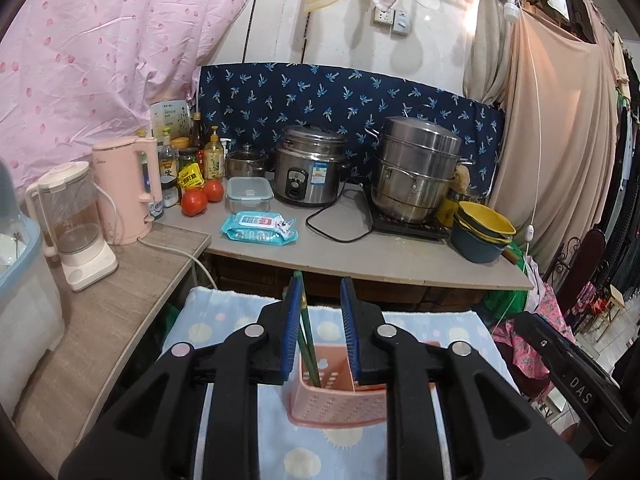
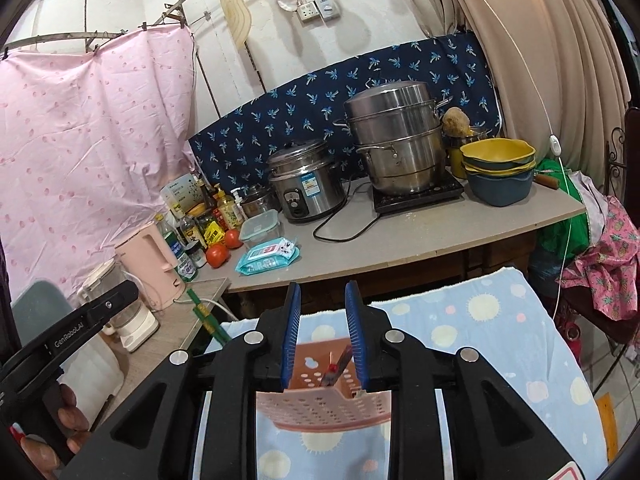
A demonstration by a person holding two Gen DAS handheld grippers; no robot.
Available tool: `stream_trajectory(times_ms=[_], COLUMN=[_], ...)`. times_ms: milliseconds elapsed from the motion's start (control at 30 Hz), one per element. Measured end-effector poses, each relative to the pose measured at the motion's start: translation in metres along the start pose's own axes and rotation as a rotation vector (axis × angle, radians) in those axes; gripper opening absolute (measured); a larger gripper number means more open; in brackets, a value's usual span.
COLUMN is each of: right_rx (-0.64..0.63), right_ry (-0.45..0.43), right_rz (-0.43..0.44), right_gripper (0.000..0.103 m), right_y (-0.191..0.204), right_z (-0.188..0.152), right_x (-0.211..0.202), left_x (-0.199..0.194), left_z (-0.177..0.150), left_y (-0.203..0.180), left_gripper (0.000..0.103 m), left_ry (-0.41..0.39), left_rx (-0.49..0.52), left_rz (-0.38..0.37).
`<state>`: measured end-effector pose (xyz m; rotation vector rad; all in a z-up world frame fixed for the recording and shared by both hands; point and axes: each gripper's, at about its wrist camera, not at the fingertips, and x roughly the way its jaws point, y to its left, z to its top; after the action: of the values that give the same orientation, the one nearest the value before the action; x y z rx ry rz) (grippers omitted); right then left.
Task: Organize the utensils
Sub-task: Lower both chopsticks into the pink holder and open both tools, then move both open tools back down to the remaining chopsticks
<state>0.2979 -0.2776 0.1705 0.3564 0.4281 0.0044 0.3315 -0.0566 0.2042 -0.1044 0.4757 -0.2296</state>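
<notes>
Left wrist view: the left hand-held gripper [image 1: 322, 312] hovers over a pink perforated utensil basket [image 1: 334, 400], which stands on a pale blue cloth with dots [image 1: 432, 328] in the near foreground. Its blue-padded jaws are spread apart and pinch nothing. A pair of green chopsticks [image 1: 308, 344] stands upright in the left compartment of the basket, just beside the left pad; whether they touch it cannot be told.

Right wrist view: the right hand-held gripper [image 2: 323, 320] hangs above the same basket [image 2: 324, 408], jaws likewise parted, nothing clamped between them. A small utensil with a red part [image 2: 334, 370] leans inside the basket below the right pad. The chopstick tops [image 2: 204, 314] show to the left of it, and at the far left a hand [image 2: 56, 432] grips the black handle of the other tool.

Beyond the cloth, the far counter [image 1: 380, 248] carries a rice cooker [image 1: 310, 168], a stacked steel steamer pot [image 1: 416, 168], yellow and blue bowls [image 1: 484, 228], two tomatoes [image 1: 200, 198], a pack of wipes [image 1: 258, 230] and a pink kettle [image 1: 128, 188].
</notes>
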Motion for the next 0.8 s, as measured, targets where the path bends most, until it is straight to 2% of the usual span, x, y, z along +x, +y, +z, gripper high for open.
stream_trajectory(times_ms=[167, 433, 800], right_rx=[0.001, 0.016, 0.002], right_ry=[0.025, 0.11, 0.219], right_rz=[0.002, -0.019, -0.053], right_gripper=[0.026, 0.026, 0.026], right_y=[0.001, -0.009, -0.015], right_z=[-0.018, -0.068, -0.139], right_x=[-0.013, -0.03, -0.059], left_x=[-0.014, -0.028, -0.044], left_z=[-0.016, -0.046, -0.11], left_y=[0.002, 0.003, 0.001], left_gripper=[0.019, 0.019, 0.019], left_ry=[0.02, 0.068, 0.164], left_rx=[0.001, 0.023, 0.072], left_rz=[0.001, 0.006, 0.018])
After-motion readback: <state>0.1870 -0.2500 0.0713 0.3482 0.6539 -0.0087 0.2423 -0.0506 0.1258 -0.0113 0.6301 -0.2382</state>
